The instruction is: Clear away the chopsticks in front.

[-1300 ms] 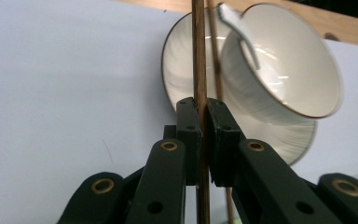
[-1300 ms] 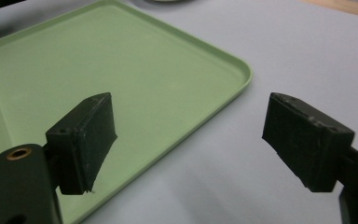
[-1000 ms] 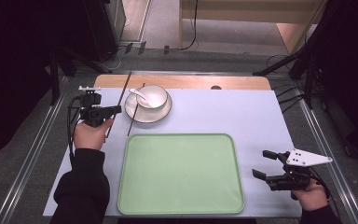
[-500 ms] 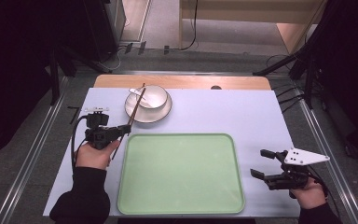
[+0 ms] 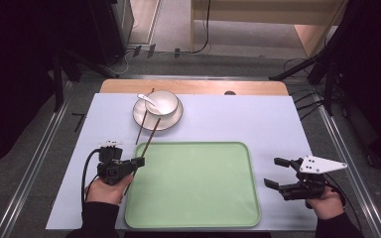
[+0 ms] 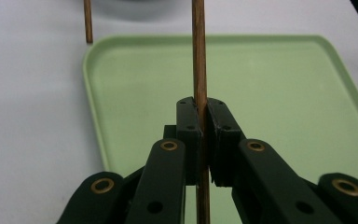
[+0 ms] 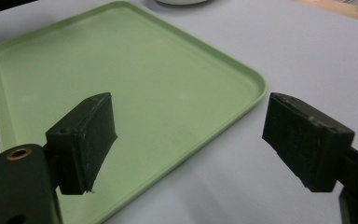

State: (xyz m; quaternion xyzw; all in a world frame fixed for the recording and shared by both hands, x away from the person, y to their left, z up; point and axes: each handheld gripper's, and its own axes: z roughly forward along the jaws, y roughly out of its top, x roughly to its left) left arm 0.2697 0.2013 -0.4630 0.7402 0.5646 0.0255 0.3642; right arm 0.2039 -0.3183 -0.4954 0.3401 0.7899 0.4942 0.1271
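Note:
My left gripper is shut on a brown chopstick at the left edge of the green tray; the stick slants up toward the plate. In the left gripper view the chopstick runs straight up from between the closed jaws over the tray. A second chopstick lies with its far end on the white plate, which carries a white bowl and a spoon. My right gripper rests open on the table right of the tray, its pads wide apart and empty.
The table is covered by a pale sheet, with a wooden strip along its far edge. Metal rails run down both sides. In the right gripper view the tray's corner lies just ahead of the jaws.
My left gripper has carried one chopstick from beside the plate toward me and rightward, to the tray's left edge. The other chopstick stays by the plate. The right gripper has barely moved.

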